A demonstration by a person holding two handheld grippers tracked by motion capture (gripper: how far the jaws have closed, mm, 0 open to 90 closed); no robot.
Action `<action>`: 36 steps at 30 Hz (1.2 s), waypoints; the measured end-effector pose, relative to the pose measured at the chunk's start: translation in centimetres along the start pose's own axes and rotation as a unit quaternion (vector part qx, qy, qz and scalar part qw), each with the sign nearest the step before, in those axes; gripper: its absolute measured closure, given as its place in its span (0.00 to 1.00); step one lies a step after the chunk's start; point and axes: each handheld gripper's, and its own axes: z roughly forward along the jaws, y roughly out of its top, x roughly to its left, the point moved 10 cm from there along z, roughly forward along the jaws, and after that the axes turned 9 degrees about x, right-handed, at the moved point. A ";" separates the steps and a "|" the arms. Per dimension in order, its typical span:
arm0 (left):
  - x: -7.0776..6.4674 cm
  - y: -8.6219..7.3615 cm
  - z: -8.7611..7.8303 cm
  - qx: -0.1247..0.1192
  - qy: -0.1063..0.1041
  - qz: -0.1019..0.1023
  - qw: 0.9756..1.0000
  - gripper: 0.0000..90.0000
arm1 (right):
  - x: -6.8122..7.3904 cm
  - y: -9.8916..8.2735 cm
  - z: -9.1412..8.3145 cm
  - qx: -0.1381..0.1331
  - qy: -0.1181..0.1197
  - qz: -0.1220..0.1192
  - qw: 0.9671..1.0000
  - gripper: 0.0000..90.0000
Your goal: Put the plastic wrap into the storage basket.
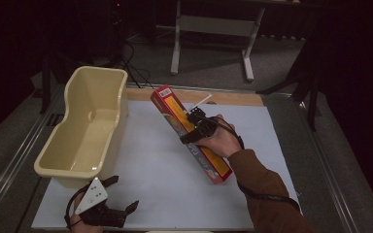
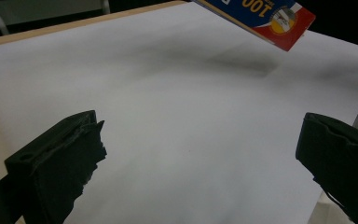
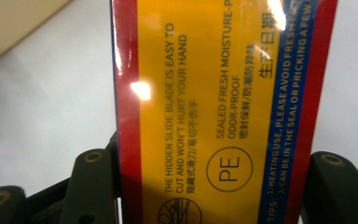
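Right gripper [image 1: 194,127]: jaws clamped across the narrow width of a long box [image 1: 190,132], one jaw on each red edge, as the right gripper view showed. Box was glossy printed cardboard, yellow face with red and blue bands, slim and rectangular. In the high view it lay at a slant over the middle of the table [image 1: 145,170], far end toward the back edge, near end toward the person. A shadow under its corner in the left gripper view showed it off the sheet. Right hand [image 1: 222,141] wrapped over the gripper, forearm in a brown sleeve [image 1: 262,189] entering from bottom right.

Left gripper [image 1: 108,209]: jaws spread wide, nothing between them, low at the table's near left corner, pointed across the matte white sheet.

Cream plastic bin [image 1: 85,127], smooth and deep, stood at the left edge, well apart from the box.
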 end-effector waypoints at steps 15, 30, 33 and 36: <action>0.0 0.0 0.0 -0.002 -0.001 -0.001 1.000 0.00 | 1.4 3.4 0.2 -0.020 0.010 0.021 1.000 0.47; 0.0 0.0 0.0 -0.003 0.001 0.000 1.000 0.00 | 2.4 7.1 -0.8 -0.060 0.052 0.059 0.995 0.47; 0.0 0.1 0.0 -0.005 0.000 -0.001 1.000 0.00 | 2.8 7.6 -1.1 -0.066 0.069 0.069 0.993 0.47; 0.0 0.1 0.0 -0.004 0.000 -0.001 1.000 0.00 | 3.0 8.2 -1.5 -0.073 0.080 0.078 0.991 0.47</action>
